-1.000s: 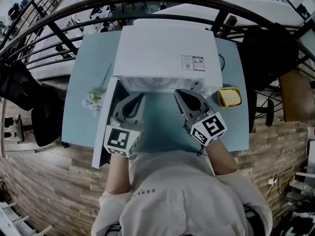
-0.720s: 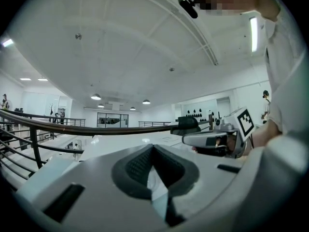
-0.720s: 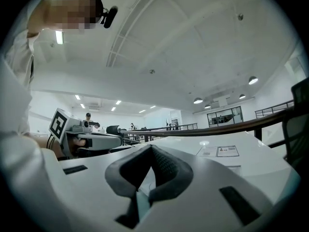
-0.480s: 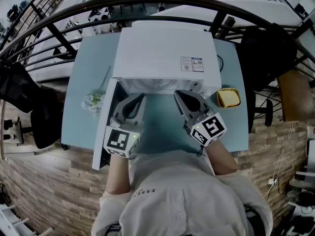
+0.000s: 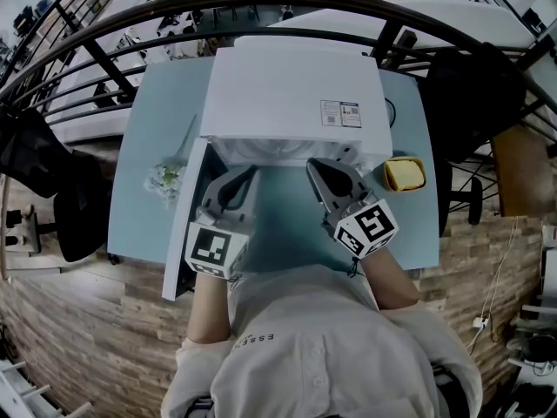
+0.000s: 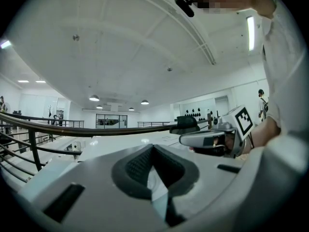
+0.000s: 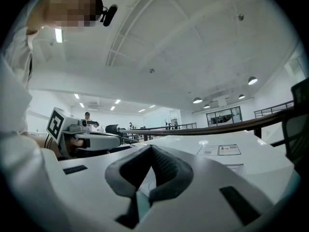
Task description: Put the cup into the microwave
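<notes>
A white microwave (image 5: 291, 94) stands on the light blue table (image 5: 283, 225) with its door (image 5: 184, 229) swung open to the left. A yellow cup (image 5: 405, 172) sits on the table just right of the microwave. My left gripper (image 5: 246, 171) and right gripper (image 5: 317, 165) hover side by side before the microwave's opening, both pointing at it. Each is shut and holds nothing, as the left gripper view (image 6: 153, 148) and the right gripper view (image 7: 152, 149) show. The right gripper is a hand's width left of the cup. The microwave's inside is hidden.
A small bunch of pale flowers (image 5: 165, 179) lies on the table left of the open door. A black railing (image 5: 261, 3) curves behind the table. A dark chair (image 5: 474, 85) stands at the right, another (image 5: 65, 207) at the left.
</notes>
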`<state>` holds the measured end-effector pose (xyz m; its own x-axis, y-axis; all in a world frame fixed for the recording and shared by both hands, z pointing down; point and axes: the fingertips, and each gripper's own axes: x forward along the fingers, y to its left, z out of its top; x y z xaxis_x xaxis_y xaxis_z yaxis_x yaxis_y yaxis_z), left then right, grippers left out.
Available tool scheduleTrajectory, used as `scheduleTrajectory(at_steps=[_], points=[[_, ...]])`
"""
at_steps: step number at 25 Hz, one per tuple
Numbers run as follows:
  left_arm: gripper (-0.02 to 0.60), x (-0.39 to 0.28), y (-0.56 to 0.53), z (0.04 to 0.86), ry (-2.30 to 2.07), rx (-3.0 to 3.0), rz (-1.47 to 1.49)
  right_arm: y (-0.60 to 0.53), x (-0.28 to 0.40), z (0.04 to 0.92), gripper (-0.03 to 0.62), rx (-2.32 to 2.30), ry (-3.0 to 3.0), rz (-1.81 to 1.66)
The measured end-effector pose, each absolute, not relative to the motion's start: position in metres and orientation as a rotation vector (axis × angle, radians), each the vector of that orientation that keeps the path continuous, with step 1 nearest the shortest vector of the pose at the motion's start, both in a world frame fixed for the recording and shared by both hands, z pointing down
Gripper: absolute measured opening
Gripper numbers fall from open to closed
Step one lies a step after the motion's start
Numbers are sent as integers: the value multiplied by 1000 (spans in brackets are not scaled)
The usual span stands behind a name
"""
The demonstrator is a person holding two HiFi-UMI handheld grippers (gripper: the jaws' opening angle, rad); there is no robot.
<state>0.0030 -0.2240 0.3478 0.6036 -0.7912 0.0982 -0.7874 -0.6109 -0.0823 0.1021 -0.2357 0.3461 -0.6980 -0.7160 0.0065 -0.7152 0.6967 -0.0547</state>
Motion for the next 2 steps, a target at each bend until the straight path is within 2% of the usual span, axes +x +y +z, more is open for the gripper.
scheduleTrajectory(at_steps=[2], points=[[2, 3, -225, 349, 1382, -2786, -189, -236, 102, 346, 15, -1214, 2882, -73]])
